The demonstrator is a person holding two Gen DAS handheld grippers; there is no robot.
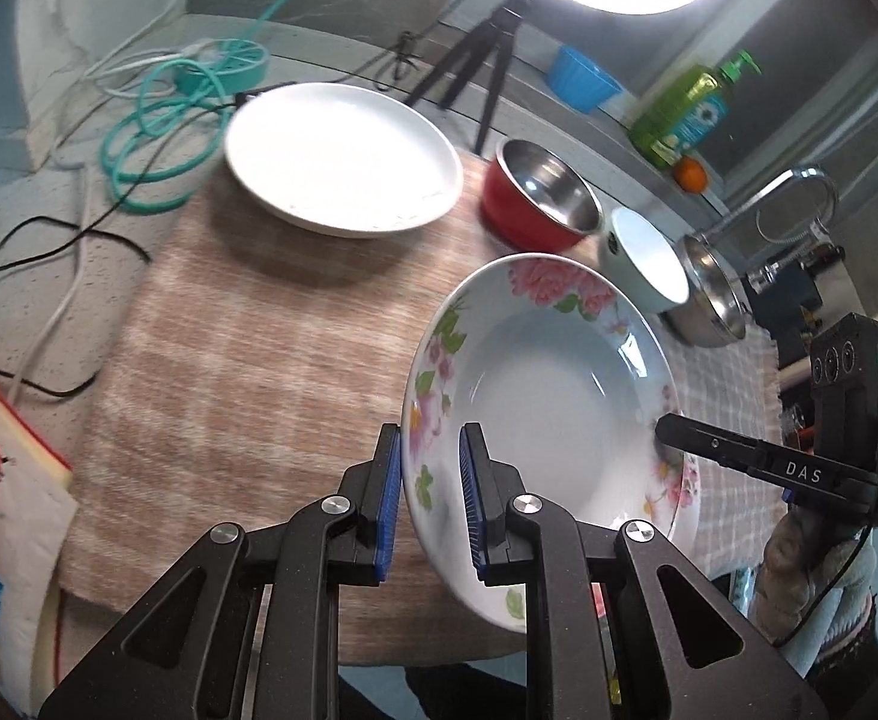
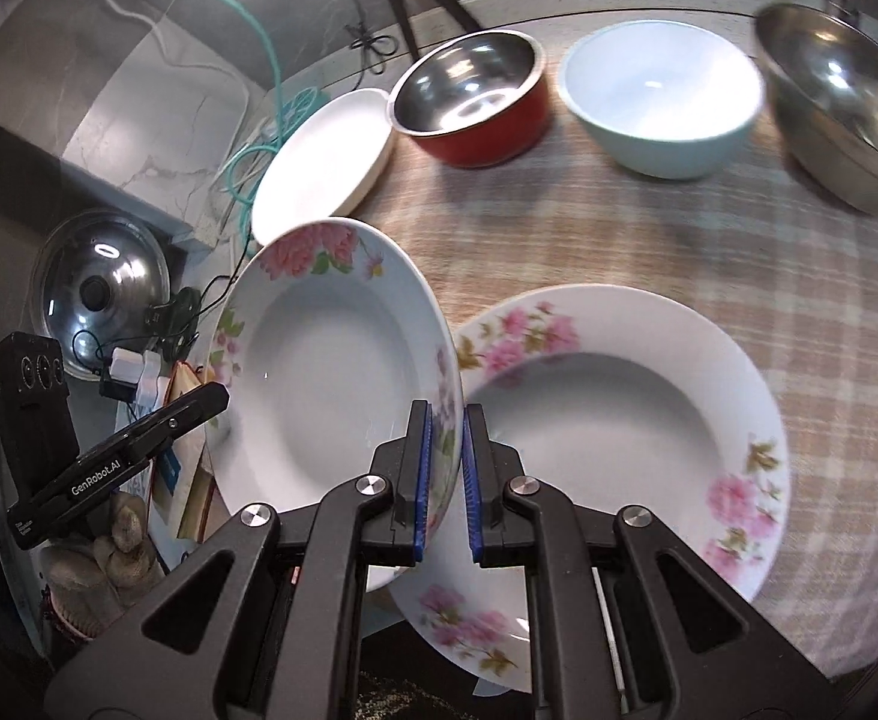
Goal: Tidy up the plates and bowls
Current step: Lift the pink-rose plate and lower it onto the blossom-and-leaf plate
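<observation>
Left gripper: my left gripper [image 1: 431, 501] is clamped on the near-left rim of the flowered soup plate [image 1: 544, 384], one blue pad under the rim and one on the inner face.
Right gripper: my right gripper [image 2: 446, 483] is clamped on the opposite rim of the same plate [image 2: 330, 372], blue pads on either side of the floral border.
Held plate: it is carried between both grippers, tilted, off the cloth, bowl side facing the cameras; pink flowers and green leaves run round its rim.
Second flowered plate: a matching plate [image 2: 625, 420] lies flat on the checked cloth [image 2: 709, 252], just beside and partly under the held one in the right wrist view.
White plate: a plain white plate [image 1: 342, 159] rests on the far-left part of the cloth, well apart from the held plate.
Bowls: behind, in a row, stand a red bowl with a steel inside [image 1: 538, 195], a pale blue-green bowl [image 1: 646, 261] and a steel bowl [image 1: 715, 291], close together.
Surroundings: a pot lid [image 2: 102, 294] lies off the table's left side; a green soap bottle [image 1: 688, 111] and an orange [image 1: 691, 174] sit on the ledge behind.
</observation>
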